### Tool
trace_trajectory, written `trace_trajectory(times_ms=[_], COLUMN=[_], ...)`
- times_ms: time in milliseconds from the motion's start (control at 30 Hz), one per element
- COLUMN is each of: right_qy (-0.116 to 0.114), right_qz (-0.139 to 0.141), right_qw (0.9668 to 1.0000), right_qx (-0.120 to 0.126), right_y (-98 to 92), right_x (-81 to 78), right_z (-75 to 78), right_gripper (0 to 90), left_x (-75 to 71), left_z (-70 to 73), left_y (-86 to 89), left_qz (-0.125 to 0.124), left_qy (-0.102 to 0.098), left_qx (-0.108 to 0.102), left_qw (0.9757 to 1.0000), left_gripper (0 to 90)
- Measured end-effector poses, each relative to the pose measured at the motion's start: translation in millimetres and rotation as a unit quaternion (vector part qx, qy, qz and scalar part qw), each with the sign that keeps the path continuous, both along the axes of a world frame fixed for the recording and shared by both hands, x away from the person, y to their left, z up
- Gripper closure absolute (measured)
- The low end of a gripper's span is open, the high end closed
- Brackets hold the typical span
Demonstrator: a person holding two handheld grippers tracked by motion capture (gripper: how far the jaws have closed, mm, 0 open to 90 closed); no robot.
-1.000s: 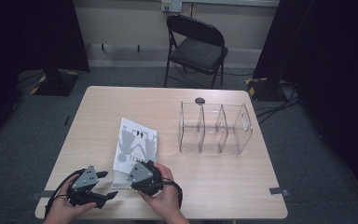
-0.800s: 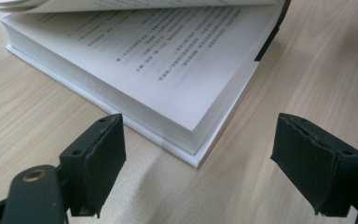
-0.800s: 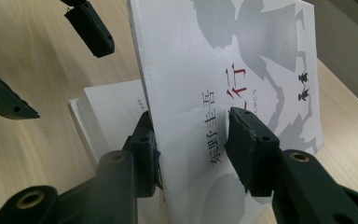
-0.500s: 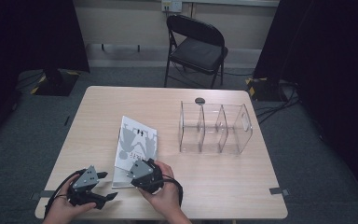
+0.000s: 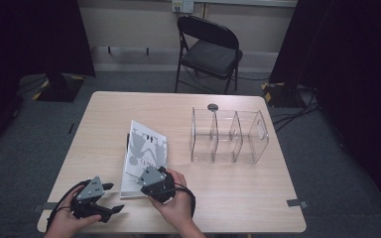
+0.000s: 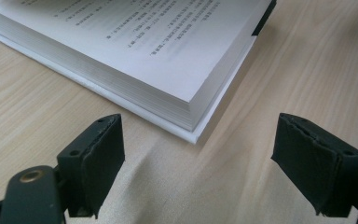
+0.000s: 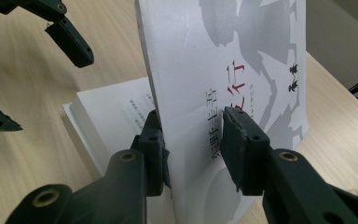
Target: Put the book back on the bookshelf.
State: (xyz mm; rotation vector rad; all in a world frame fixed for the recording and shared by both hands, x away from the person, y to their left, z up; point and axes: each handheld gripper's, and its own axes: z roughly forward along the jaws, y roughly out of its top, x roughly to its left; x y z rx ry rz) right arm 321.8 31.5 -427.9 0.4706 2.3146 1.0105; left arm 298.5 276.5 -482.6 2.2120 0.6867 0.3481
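Right hand-held gripper (image 7: 193, 149) clamps the book's glossy curved cover (image 7: 223, 70); left hand-held gripper (image 6: 223, 163) gapes wide.

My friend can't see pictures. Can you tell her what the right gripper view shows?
The right gripper has its two black jaws around the lifted front cover of a white book on a wooden table. The left gripper sits open beyond it.

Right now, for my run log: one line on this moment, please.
left gripper: open, beside book | right gripper: straddling lifted front cover | book: on table
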Motion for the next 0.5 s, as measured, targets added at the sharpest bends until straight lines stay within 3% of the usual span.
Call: trace_trajectory(times_ms=[467, 500], right_qy=[0.017, 0.018], right_qz=[-0.007, -0.008], right_qw=[0.9998, 0.9998], right_qx=[0.003, 0.002], right_y=[-0.9, -0.8], right_x=[6.7, 7.0], right_z=[12.2, 12.8], right_gripper=[63.4, 63.5], left_x=[1.9, 1.9], left_z=[-4.2, -5.5], left_y=[-4.5, -5.1], left_qz=[0.0, 0.002], left_qy=[0.002, 0.005], left_qx=[0.006, -0.001], left_qw=[1.0, 1.0], left_gripper=[16.6, 16.6])
